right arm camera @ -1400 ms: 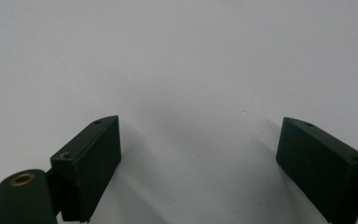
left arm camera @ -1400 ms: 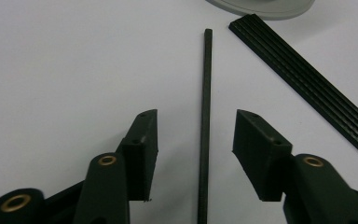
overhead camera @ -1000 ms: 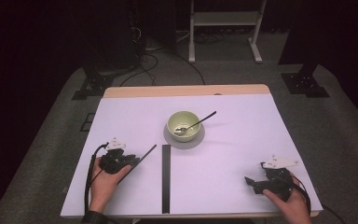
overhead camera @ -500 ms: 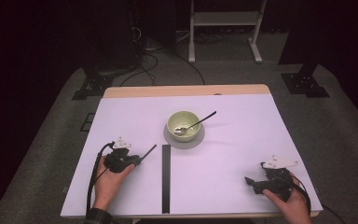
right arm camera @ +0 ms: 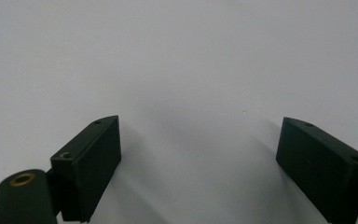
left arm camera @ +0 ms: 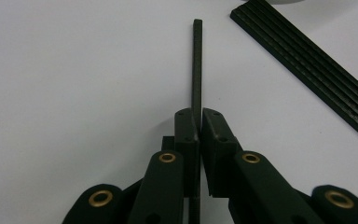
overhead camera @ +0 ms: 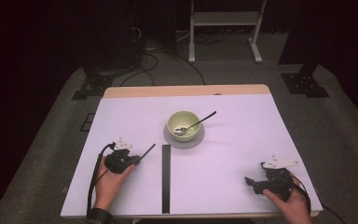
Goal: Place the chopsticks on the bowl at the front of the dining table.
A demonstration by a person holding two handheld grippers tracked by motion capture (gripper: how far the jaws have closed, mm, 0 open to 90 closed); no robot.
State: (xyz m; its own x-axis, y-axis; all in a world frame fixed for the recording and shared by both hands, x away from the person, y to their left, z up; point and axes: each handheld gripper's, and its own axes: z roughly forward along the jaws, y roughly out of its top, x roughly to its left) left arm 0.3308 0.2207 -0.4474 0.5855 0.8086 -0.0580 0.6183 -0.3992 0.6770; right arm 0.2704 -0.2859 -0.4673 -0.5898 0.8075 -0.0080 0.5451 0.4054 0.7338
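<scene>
The left gripper (overhead camera: 139, 158) is clamping a thin black strip (left arm camera: 196, 65); its jaws have just been closing onto it, and the strip is projecting toward 1 o'clock over the white table (overhead camera: 242, 140). A longer black strip (overhead camera: 166, 177) is lying just beside it at 3 o'clock. The right gripper (overhead camera: 251, 182) is resting at 4 o'clock on the table, jaws standing wide apart with nothing between them. A green bowl (overhead camera: 183, 124) holding a spoon (overhead camera: 196, 122) is sitting on a grey saucer (overhead camera: 183, 140) at 12 o'clock

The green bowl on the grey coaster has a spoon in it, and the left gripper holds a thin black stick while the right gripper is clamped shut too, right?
Not quite: the right gripper is open with nothing between its jaws, as the right gripper view shows. The rest is right.
</scene>
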